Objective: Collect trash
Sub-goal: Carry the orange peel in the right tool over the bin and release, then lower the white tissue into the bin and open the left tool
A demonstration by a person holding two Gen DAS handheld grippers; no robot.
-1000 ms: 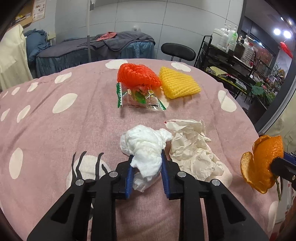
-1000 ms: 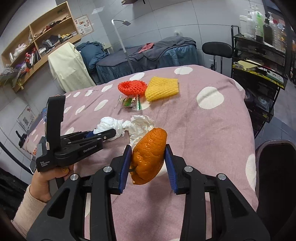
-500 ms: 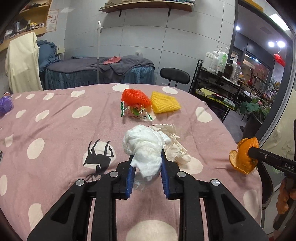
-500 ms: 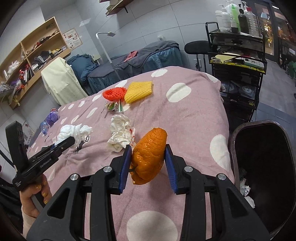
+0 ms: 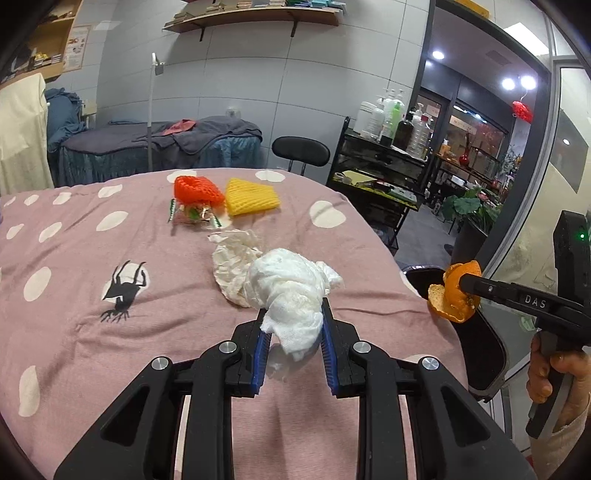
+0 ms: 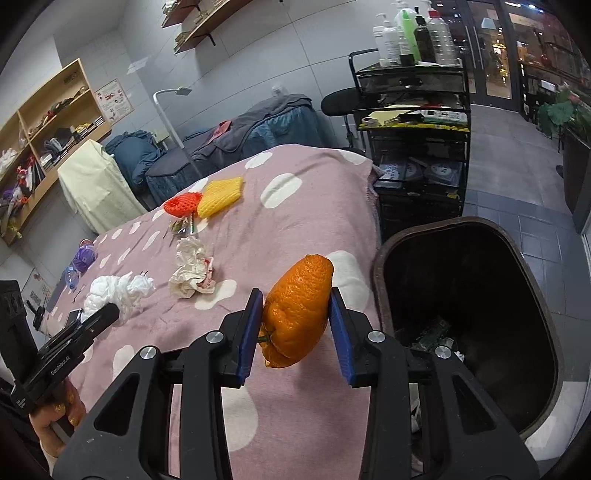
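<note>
Left tool (image 5: pixel 293 334) pinching white tissue (image 5: pixel 291 291), "DAS"-marked right tool (image 6: pixel 297 328) clamping orange peel (image 6: pixel 299 310)

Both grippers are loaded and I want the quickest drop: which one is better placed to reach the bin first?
Right. The right gripper holds the orange peel at the table's edge beside the open bin; the left gripper, clamping the white tissue, is over the tablecloth, farther away.

walls: grey tiles | massage bed (image 5: pixel 162 147): far wall | black cart (image 6: pixel 413 122): right of bed | wooden shelf (image 5: pixel 255 14): above bed | floor (image 6: pixel 517 177): grey tiles
</note>
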